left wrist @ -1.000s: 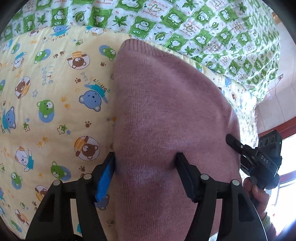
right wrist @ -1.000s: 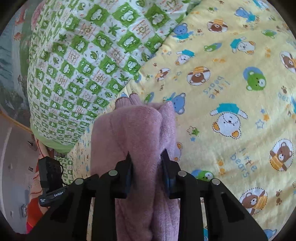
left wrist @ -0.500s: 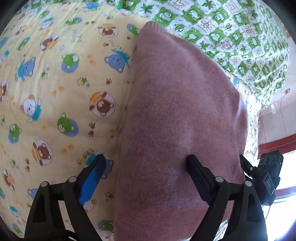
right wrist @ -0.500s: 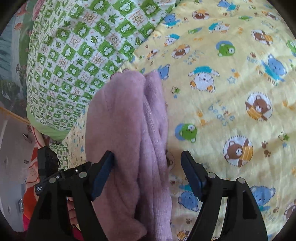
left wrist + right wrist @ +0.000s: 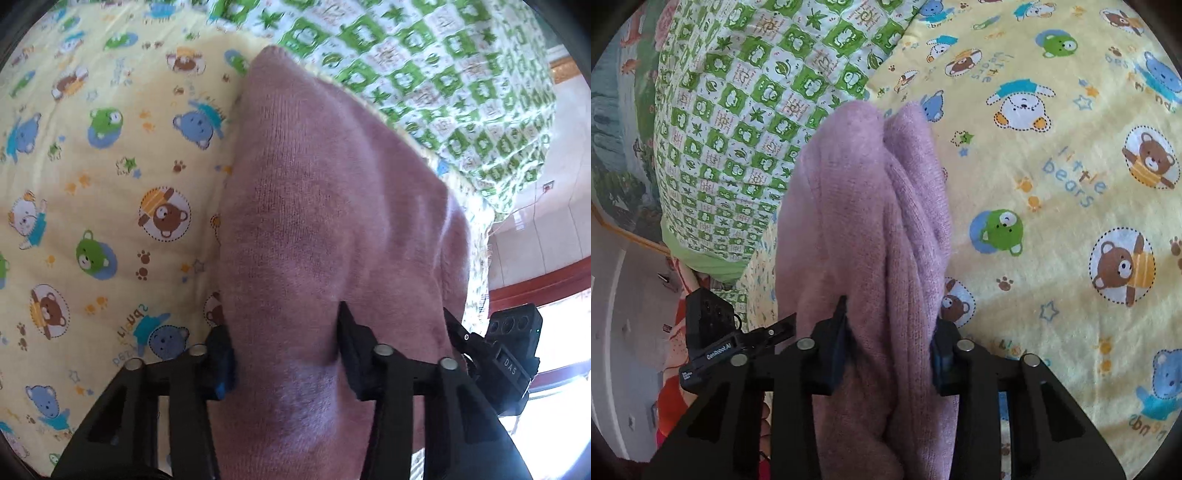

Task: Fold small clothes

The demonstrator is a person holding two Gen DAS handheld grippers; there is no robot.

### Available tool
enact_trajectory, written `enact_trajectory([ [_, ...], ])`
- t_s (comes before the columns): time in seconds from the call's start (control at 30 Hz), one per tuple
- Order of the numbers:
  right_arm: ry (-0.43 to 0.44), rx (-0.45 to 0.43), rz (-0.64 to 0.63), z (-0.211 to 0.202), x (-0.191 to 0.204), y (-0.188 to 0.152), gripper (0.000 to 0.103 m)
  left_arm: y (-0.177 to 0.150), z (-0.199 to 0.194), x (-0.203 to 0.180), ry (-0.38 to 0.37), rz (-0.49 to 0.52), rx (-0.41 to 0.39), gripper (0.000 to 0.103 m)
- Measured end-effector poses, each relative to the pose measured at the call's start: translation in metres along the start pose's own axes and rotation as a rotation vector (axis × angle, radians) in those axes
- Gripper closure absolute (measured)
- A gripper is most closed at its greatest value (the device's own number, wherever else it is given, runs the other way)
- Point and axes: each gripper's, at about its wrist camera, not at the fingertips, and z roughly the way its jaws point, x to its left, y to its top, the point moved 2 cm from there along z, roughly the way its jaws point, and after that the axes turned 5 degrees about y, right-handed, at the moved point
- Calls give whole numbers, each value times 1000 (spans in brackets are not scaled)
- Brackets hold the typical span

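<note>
Both tongs are closing on the near end of a folded mauve knit sweater (image 5: pixel 332 206): the left tongs (image 5: pixel 284 354) have a thick wad of the knit between their jaws, the fabric bulging around the pads, and the right tongs (image 5: pixel 888 347) squeeze the layered edge on the other side, where the folds show as stacked ridges. The sweater lies on a bed, on a yellow bear-print blanket (image 5: pixel 110 221), with a green checked quilt (image 5: pixel 443 74) just past its far end. Its long axis runs away from both cameras, narrow far tip toward the quilt, near end at the person. To do this step well, I judge that each grip should catch every layer, not just the top one, and both should sit level with each other, so the bundle moves as one piece without the folds sliding apart. A lopsided pull would likely twist it.
</note>
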Motion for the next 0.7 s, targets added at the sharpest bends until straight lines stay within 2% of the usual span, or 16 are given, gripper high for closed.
enact_trajectory([
  [0.13,81,-50,25,-12,17,-5,71,-3,-30,-1,-45,3,-47,67],
  [0.3,144,-37,-33,-6,59,-17,72,-10,-92,16,-54,12,-141,68],
  [0.5,254,25,-104,28,119,-43,73,-28,-177,80,-34,-60,-243,68],
  [0.7,339,130,-176,93,176,-84,73,-59,-253,169,37,-129,-334,68],
])
